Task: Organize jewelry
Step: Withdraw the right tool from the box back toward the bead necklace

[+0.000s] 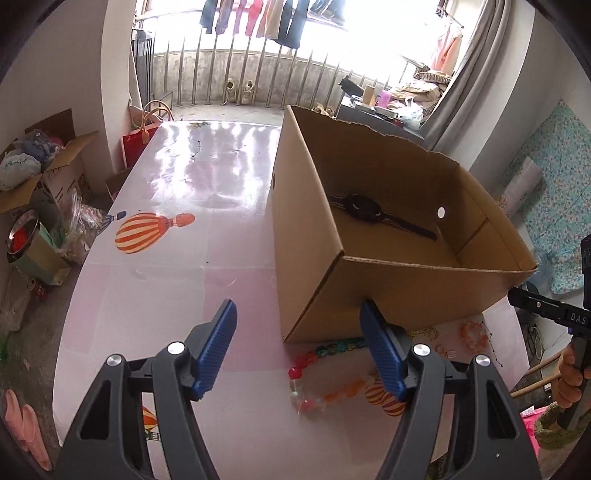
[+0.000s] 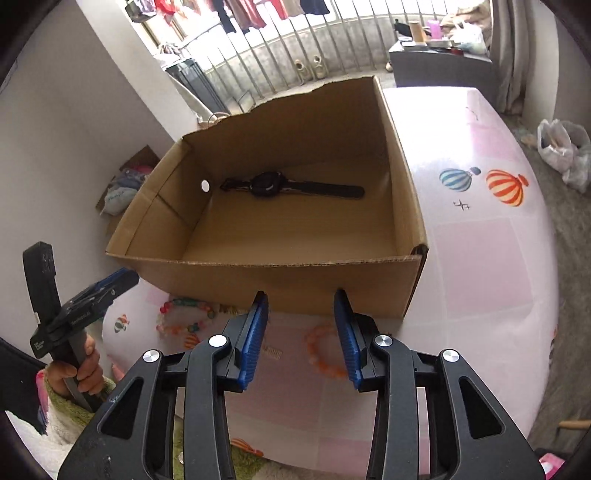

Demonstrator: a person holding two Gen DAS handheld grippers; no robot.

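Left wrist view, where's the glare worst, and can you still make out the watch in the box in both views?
Left wrist view: the window is blown out, with glare streaks on the table; the watch stays clear. Right wrist view: the watch is sharp on the shaded floor of the box; fisheye bends the edges.

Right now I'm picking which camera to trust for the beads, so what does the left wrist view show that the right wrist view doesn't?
Only the left wrist view: the gold chain by the box and a steel bowl on the floor. Only the right wrist view: a blue striped balloon print and a small gold clasp. Both: the open cardboard box, the black wristwatch inside it, the orange bead bracelet and the multicoloured bead bracelet.
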